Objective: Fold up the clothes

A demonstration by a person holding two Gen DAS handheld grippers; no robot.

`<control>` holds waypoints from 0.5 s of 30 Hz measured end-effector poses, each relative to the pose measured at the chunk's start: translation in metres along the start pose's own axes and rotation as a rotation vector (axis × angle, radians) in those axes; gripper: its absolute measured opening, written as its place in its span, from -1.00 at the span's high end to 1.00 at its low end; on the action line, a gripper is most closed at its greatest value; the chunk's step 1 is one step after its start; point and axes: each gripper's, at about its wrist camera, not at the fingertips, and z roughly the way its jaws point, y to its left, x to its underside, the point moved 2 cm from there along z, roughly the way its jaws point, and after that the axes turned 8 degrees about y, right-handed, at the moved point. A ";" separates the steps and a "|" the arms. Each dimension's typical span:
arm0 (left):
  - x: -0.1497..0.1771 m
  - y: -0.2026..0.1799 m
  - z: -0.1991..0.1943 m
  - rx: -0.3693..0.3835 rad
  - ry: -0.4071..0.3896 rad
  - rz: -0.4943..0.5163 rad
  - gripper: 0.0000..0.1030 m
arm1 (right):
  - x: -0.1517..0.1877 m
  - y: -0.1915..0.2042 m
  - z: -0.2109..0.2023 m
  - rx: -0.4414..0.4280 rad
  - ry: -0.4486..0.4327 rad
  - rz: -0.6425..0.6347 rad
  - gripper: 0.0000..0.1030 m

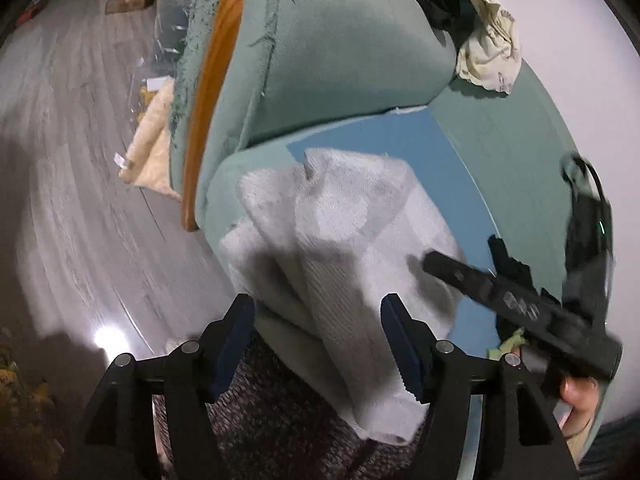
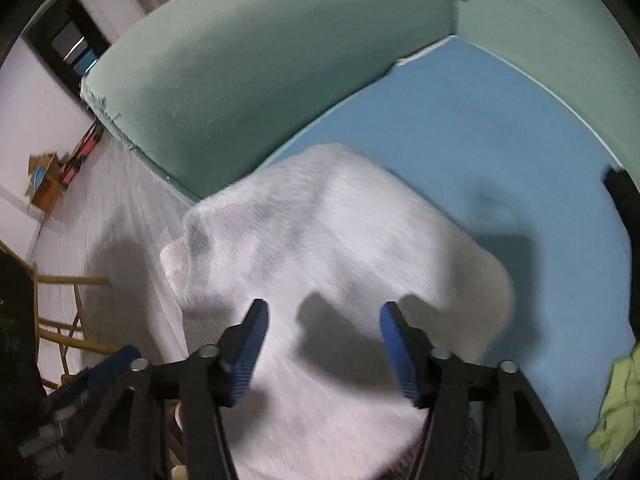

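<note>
White knit cloth [image 1: 340, 240], soft and bumpy like a towel or jumper, lies on the blue seat [image 2: 500, 128] of the green sofa [image 2: 260, 60], w/ its near end hanging over the front edge toward the person's lap. I think it's spread there so the flat seat can hold it up for folding.

Left gripper [image 1: 318, 344]: fingers wide apart, holding nothing. The cloth sits just in front of and under the gap, nearer the right-side finger; can't tell if it touches.

Right gripper [image 2: 322, 348]: fingers also wide apart, nothing held. The cloth fills the space below and ahead; their shadows fall on it, so prob. hovering just above.

Both pics are blurry. Other clothes wait nearby: cream cloth [image 1: 490, 52] up on the sofa back, yellow-green cloth [image 2: 616, 408] at the seat's right.
</note>
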 end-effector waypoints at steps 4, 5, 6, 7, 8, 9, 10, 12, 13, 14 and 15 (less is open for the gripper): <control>0.008 -0.007 0.001 -0.004 0.055 0.004 -0.31 | 0.031 -0.035 -0.010 -0.045 -0.029 0.098 -0.46; 0.010 -0.009 0.000 -0.006 0.059 0.009 -0.32 | 0.041 -0.044 -0.009 -0.072 -0.031 0.136 -0.47; 0.012 -0.012 0.000 -0.006 0.063 0.015 -0.33 | 0.049 -0.055 -0.006 -0.110 -0.030 0.174 -0.47; 0.014 -0.013 0.001 0.000 0.066 0.015 -0.35 | 0.056 -0.062 -0.002 -0.158 -0.026 0.207 -0.48; 0.017 -0.015 0.002 0.005 0.068 0.016 -0.37 | 0.062 -0.068 0.003 -0.214 -0.020 0.241 -0.48; 0.019 -0.017 0.002 0.011 0.071 0.016 -0.40 | 0.069 -0.074 0.008 -0.269 -0.015 0.274 -0.48; 0.022 -0.018 0.003 0.017 0.074 0.015 -0.41 | 0.076 -0.079 0.012 -0.324 -0.009 0.307 -0.48; 0.026 -0.016 0.006 0.040 0.078 -0.021 -0.48 | 0.081 -0.081 0.022 -0.384 -0.010 0.342 -0.48; 0.028 -0.014 0.007 0.049 0.074 -0.045 -0.49 | 0.083 -0.080 0.027 -0.406 -0.013 0.355 -0.48; 0.029 -0.011 0.008 0.058 0.069 -0.071 -0.50 | 0.083 -0.078 0.030 -0.405 -0.022 0.360 -0.48; 0.030 -0.008 0.009 0.069 0.062 -0.102 -0.51 | 0.081 -0.077 0.030 -0.387 -0.041 0.359 -0.50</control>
